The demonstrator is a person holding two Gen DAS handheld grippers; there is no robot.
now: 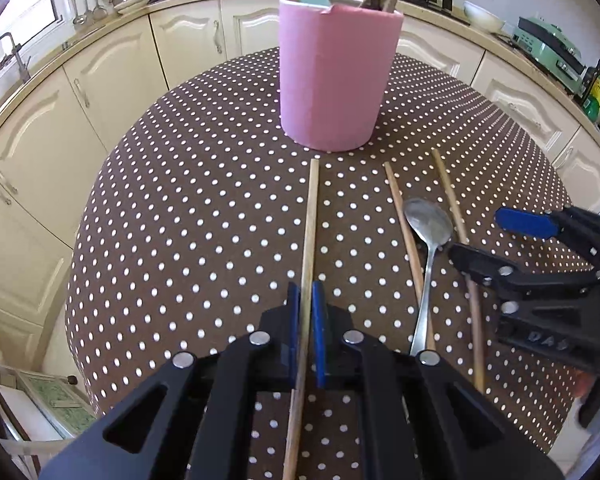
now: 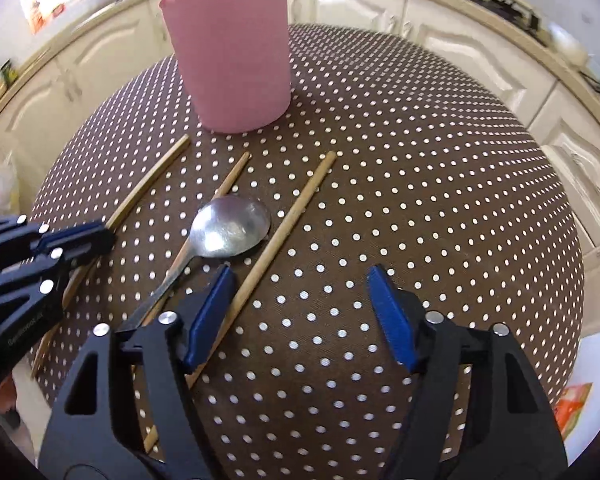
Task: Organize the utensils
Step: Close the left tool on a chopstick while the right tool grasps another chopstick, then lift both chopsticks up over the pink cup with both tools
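L gripper (image 1: 306, 308): jaws clenched on chopstick (image 1: 311, 216), tip aimed at pink holder (image 1: 336, 76) far centre of worktop (image 1: 180, 220). R gripper (image 2: 300, 300): jaws released, over near-right chopstick (image 2: 292, 216) beside spoon (image 2: 228, 228). Risk: your long stick pivots in thin grip, hits rim, tips holder
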